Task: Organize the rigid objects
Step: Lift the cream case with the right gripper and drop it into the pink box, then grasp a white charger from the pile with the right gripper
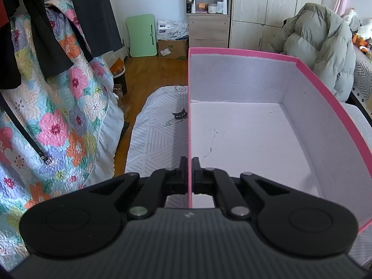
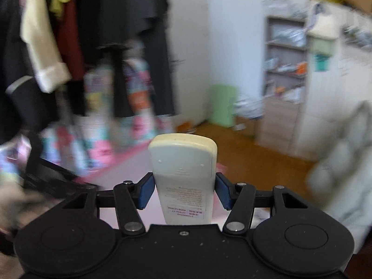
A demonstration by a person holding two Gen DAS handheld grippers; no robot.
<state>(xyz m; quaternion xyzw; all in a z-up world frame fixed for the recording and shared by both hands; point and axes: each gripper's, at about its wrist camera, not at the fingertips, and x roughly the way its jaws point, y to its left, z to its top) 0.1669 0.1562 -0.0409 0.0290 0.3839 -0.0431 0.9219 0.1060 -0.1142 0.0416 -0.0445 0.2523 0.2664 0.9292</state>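
In the left wrist view my left gripper [image 1: 189,162] is shut on the left wall of a pink box [image 1: 255,139] with a white, empty inside. The box rests on a grey patterned bed cover. In the right wrist view my right gripper [image 2: 184,184] is shut on a white remote control [image 2: 183,167], held back side up with its label showing. The remote is raised in the air over a pink surface [image 2: 116,174]. That view is blurred by motion.
A floral quilt [image 1: 58,116] and dark hanging clothes [image 1: 58,23] stand to the left. A padded grey-green jacket [image 1: 325,46] lies at the right. A shelf unit [image 1: 208,11], a green board [image 1: 141,34] and cardboard boxes stand at the back on the wooden floor.
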